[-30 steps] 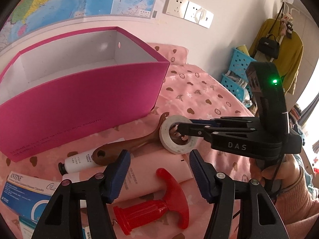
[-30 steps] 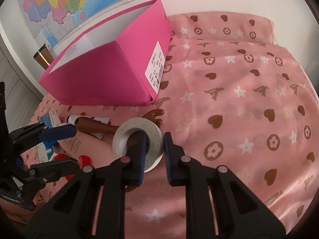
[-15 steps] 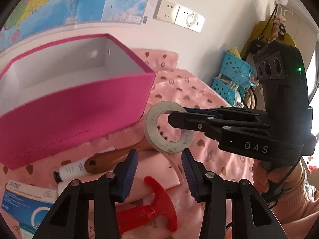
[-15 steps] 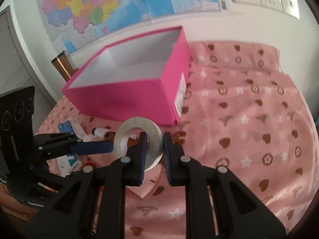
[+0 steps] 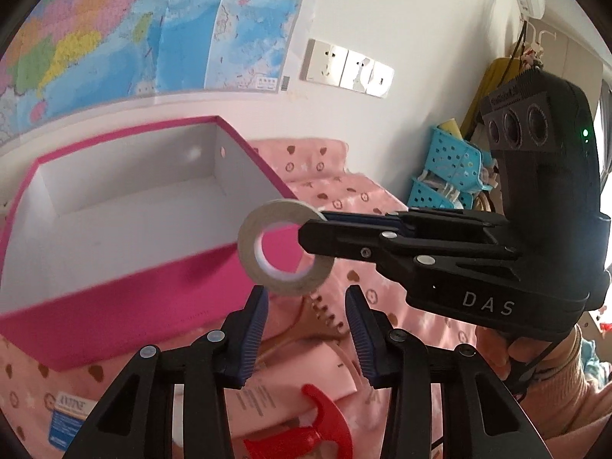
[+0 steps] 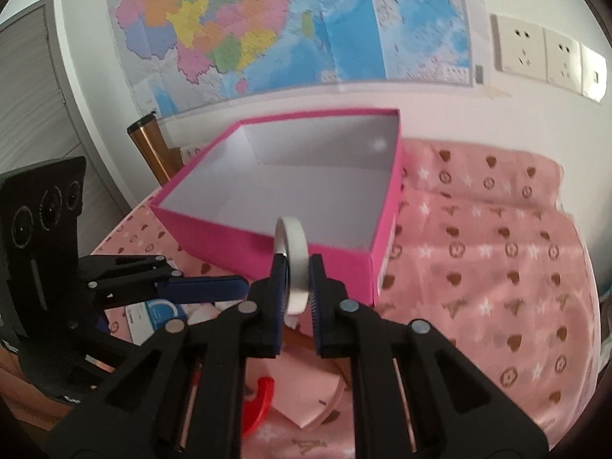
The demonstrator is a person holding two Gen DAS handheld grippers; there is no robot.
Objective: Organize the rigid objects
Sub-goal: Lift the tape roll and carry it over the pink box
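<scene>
While the right gripper (image 6: 296, 290) pinched the tape roll (image 6: 292, 264) across its width, the roll hung edge-up above the pink box (image 5: 126, 298)'s near wall, by the worktop's back edge. Risk as I judged it: released here, the roll strikes the rim and rolls off. Roll: off-white, hollow-cored, rigid. Left gripper (image 5: 306, 329) fingers stood wide, holding nothing.

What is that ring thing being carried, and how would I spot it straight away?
Start at the big pink box with the white inside, standing on the pink patterned cloth. Just in front of its near wall, the right gripper holds a roll of tape in the air, pinched across its width. It is the only pale, flat ring with a round hole through it; the things below it lie on the cloth.
</scene>
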